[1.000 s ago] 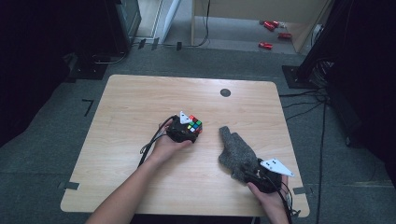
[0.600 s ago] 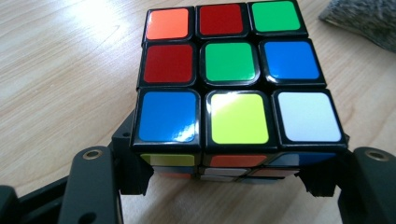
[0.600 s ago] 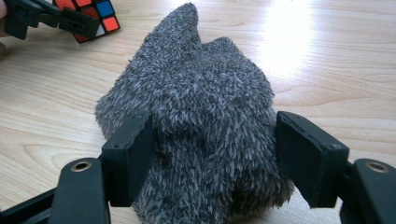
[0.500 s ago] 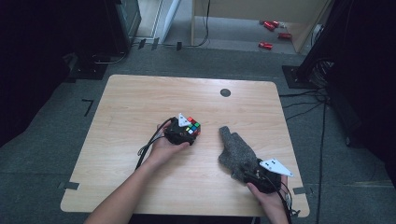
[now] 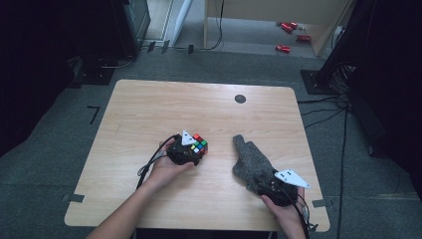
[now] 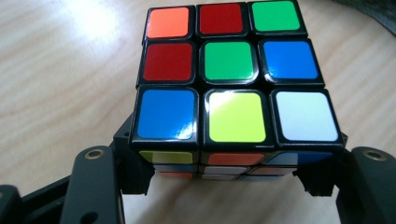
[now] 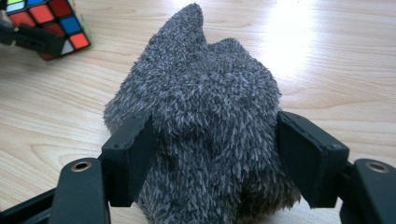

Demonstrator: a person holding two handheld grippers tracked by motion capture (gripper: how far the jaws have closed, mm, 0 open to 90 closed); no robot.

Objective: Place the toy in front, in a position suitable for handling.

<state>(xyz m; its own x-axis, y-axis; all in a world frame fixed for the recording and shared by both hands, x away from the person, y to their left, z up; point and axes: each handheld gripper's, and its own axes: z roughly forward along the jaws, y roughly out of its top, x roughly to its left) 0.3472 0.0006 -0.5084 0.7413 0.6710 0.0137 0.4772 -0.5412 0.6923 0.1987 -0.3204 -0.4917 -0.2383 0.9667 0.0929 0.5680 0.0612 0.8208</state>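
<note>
High view: pale wooden table [image 5: 149,104] amid grey carpet [image 5: 59,149], dark surroundings.

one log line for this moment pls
left gripper: jaws shut on puzzle cube | right gripper: jaws shut on grey fuzzy glove | both on table

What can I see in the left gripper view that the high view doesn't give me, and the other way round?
Left gripper view: each coloured sticker on the cube reads clearly, green at its top face's centre, black jaws clamped on its lower sides. High view: the whole table, both forearms, and the right gripper clamped on a grey fuzzy glove. Both: the cube on pale wood.
</note>
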